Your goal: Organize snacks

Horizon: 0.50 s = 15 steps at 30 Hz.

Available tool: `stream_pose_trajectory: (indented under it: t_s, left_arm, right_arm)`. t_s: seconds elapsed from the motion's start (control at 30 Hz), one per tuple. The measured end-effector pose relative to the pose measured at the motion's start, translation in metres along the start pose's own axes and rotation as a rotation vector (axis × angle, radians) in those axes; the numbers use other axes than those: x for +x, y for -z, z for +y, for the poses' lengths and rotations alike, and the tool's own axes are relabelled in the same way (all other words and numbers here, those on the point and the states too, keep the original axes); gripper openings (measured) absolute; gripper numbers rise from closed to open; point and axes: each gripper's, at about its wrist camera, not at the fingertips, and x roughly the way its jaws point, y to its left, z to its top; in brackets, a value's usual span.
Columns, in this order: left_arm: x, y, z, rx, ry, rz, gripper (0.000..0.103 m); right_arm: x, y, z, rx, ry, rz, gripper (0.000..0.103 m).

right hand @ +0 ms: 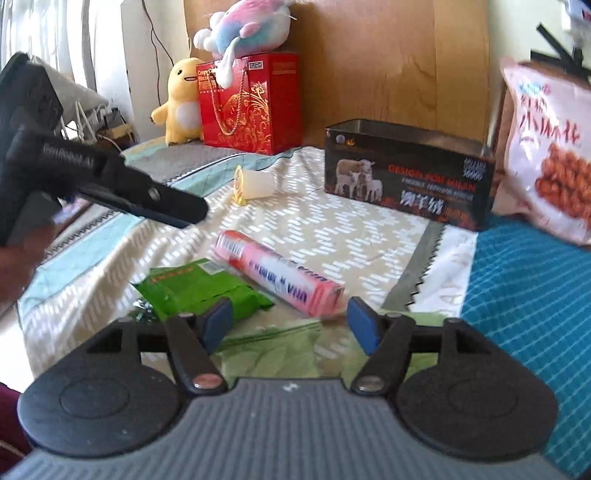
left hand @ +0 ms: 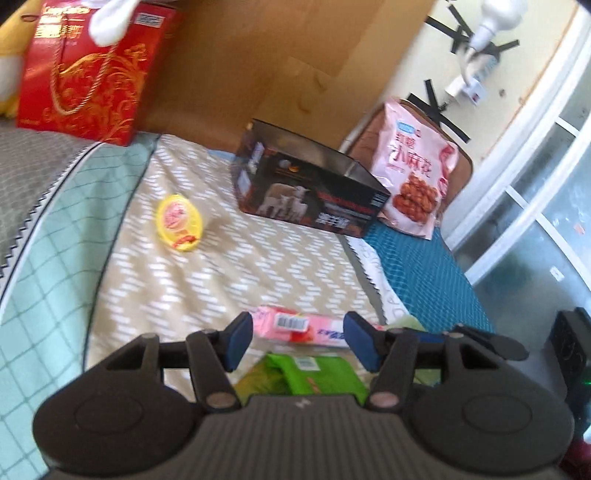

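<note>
A pink snack pack (left hand: 303, 326) (right hand: 277, 273) and a green snack packet (left hand: 314, 376) (right hand: 199, 288) lie on the bed just ahead of both grippers. A yellow-lidded jelly cup (left hand: 180, 218) (right hand: 255, 183) lies on its side farther back. An open black box with sheep printed on it (left hand: 306, 184) (right hand: 406, 173) stands behind. A large pink snack bag (left hand: 413, 177) (right hand: 550, 147) leans at the right. My left gripper (left hand: 299, 341) is open and empty above the packs; it also shows in the right wrist view (right hand: 162, 206). My right gripper (right hand: 288, 325) is open and empty.
A red gift box (left hand: 85, 74) (right hand: 251, 103) stands at the back against a wooden headboard (right hand: 388, 62), with a yellow plush toy (right hand: 181, 99) beside it and a pastel plush (right hand: 247, 29) on top. A teal blanket (right hand: 528, 314) covers the right side.
</note>
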Motion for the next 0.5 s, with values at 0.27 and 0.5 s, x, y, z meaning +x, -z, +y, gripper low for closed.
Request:
stream_pose_trajectory:
  t_s: [0.27, 0.5]
  left_arm:
    - [0.026, -0.003, 0.002, 0.020, -0.006, 0.060, 0.056]
    - [0.041, -0.006, -0.011, 0.093, -0.015, 0.084, 0.056]
  right_arm:
    - [0.004, -0.005, -0.014, 0.053, 0.006, 0.020, 0.069]
    - [0.011, -0.009, -0.013, -0.063, 0.023, 0.100, 0.057]
